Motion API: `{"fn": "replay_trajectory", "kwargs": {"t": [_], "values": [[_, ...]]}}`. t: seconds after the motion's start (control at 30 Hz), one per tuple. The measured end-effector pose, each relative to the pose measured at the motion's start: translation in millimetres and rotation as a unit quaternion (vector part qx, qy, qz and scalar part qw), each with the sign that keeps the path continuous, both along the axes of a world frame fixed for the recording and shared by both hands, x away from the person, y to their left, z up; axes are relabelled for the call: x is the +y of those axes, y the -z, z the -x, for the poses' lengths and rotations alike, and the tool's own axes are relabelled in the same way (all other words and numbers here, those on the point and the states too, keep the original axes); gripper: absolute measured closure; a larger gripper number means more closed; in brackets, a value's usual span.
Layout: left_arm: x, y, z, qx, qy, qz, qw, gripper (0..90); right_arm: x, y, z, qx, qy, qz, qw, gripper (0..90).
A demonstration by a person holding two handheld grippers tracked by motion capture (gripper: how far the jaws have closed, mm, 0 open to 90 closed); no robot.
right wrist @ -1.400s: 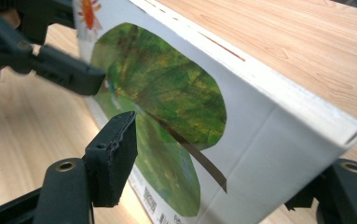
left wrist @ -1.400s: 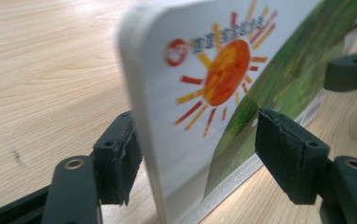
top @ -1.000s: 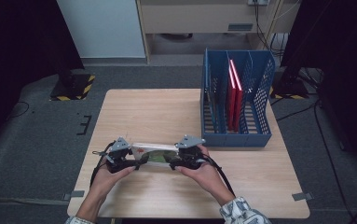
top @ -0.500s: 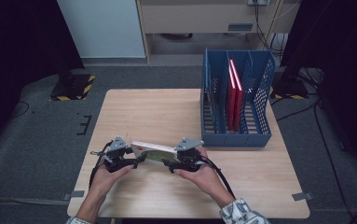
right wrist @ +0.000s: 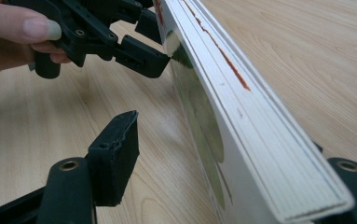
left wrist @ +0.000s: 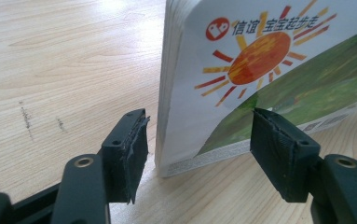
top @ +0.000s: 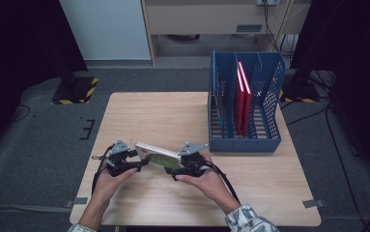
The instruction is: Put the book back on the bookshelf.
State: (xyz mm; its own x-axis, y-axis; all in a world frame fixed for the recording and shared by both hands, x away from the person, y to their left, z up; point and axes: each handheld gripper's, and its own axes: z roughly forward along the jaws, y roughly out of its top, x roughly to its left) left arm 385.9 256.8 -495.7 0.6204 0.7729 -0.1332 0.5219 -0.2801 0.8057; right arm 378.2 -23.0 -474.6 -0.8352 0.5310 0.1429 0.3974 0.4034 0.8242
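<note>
I have the picture book standing on its long edge on the table, near my side, between my left gripper and my right gripper. Since a second ago the book has tipped up from a flatter lie to nearly upright, and both grippers have drifted a little toward me. On my left gripper the fingers stand wide on either side of the book's lower corner, one beside the page edge and one in front of the sun cover, with gaps showing. On my right gripper the fingers are also spread, one well clear of the cover; the other sits behind the book. The blue file rack with its red folders stays put, well apart.
</note>
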Motion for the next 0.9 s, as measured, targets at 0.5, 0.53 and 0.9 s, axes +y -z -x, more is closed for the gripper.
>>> {"fn": "replay_trajectory", "kwargs": {"t": [0.5, 0.53, 0.9], "values": [[1.0, 1.3, 0.4, 0.005, -0.001, -0.009, 0.9999, 27.2, 6.1, 1.0, -14.1, -0.003, -0.011, -0.009, 0.9999, 43.7], [1.0, 1.4, 0.8, 0.005, -0.001, -0.012, 0.9999, 25.5, 6.2, 1.1, -14.7, -0.001, -0.011, -0.009, 0.9999, 43.3], [0.5, 1.5, 2.0, 0.009, -0.01, -0.016, 0.9998, 11.5, 7.0, 3.6, -18.8, 0.001, -0.015, -0.003, 0.9999, 41.5]]}}
